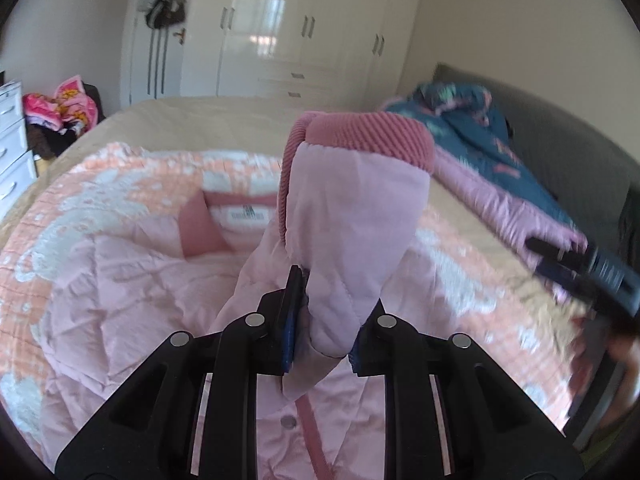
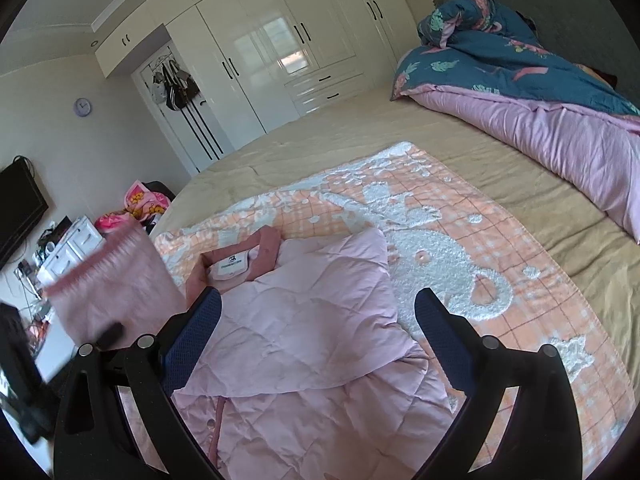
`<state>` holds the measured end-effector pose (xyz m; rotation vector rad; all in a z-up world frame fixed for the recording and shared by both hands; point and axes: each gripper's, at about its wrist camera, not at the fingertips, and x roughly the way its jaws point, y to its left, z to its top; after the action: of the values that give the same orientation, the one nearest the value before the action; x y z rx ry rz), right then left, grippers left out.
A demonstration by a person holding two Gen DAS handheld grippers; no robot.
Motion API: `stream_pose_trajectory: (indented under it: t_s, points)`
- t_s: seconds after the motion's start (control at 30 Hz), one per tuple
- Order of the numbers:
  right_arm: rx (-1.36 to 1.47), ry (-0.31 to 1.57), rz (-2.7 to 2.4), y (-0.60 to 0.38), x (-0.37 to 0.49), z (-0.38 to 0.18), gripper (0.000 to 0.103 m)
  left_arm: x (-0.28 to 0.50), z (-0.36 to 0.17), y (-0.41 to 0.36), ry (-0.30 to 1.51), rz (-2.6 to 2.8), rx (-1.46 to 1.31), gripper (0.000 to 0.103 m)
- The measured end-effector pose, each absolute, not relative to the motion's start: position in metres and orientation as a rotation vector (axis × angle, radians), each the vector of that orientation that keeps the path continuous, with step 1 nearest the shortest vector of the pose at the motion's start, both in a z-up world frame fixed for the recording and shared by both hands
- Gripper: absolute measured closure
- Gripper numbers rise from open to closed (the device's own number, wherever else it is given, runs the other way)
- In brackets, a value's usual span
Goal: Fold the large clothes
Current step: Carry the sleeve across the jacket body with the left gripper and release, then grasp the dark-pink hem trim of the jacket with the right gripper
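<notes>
A pale pink quilted jacket [image 2: 304, 344] lies on an orange and white blanket [image 2: 460, 240] on the bed, collar and label away from me. Its right side is folded over the body. My left gripper [image 1: 326, 320] is shut on the jacket's sleeve [image 1: 356, 208] and holds it up above the jacket, its darker pink ribbed cuff [image 1: 372, 136] on top. The lifted sleeve [image 2: 116, 284] also shows, blurred, at the left of the right wrist view. My right gripper [image 2: 316, 312] is open and empty just above the folded part of the jacket. It shows blurred at the right of the left wrist view [image 1: 580, 272].
A blue and pink duvet [image 2: 520, 92] is piled along the bed's far right side. White wardrobes [image 2: 280, 52] stand beyond the bed. A white drawer unit [image 1: 12, 140] and a heap of pink clothes [image 1: 64, 108] sit left of the bed.
</notes>
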<state>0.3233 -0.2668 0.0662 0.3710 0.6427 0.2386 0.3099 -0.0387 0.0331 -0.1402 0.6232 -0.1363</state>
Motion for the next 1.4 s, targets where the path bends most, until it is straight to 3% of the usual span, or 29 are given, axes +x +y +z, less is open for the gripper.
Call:
stream_pose_trajectory:
  t_s: [0.23, 0.37, 0.47, 0.53, 0.6, 0.7, 0.87, 1.4]
  points:
    - [0.369, 0.668, 0.233, -0.264, 0.328, 0.058, 0.006, 0.305, -0.003, -0.066, 0.688, -0.205, -0.040, 0.084]
    - [0.369, 0.685, 0.242, -0.261, 0.331, 0.053, 0.006, 0.303, -0.019, -0.081, 0.737, -0.270, 0.002, 0.057]
    - [0.362, 0.699, 0.244, -0.258, 0.333, 0.049, 0.006, 0.301, -0.025, -0.090, 0.773, -0.290, 0.048, 0.051]
    - [0.369, 0.709, 0.250, -0.258, 0.334, 0.047, 0.006, 0.297, -0.029, -0.093, 0.797, -0.317, 0.073, 0.041]
    - [0.375, 0.723, 0.260, -0.256, 0.335, 0.044, 0.006, 0.294, -0.032, -0.093, 0.837, -0.360, 0.080, 0.023]
    - [0.369, 0.737, 0.272, -0.252, 0.336, 0.041, 0.006, 0.285, -0.031, -0.086, 0.852, -0.407, 0.072, 0.015]
    - [0.350, 0.769, 0.311, -0.236, 0.335, 0.036, 0.006, 0.284, -0.015, -0.043, 0.832, -0.355, -0.057, 0.009]
    - [0.333, 1.023, 0.421, -0.168, 0.334, -0.021, 0.006, 0.311, 0.010, 0.119, 0.754, 0.014, -0.325, 0.009]
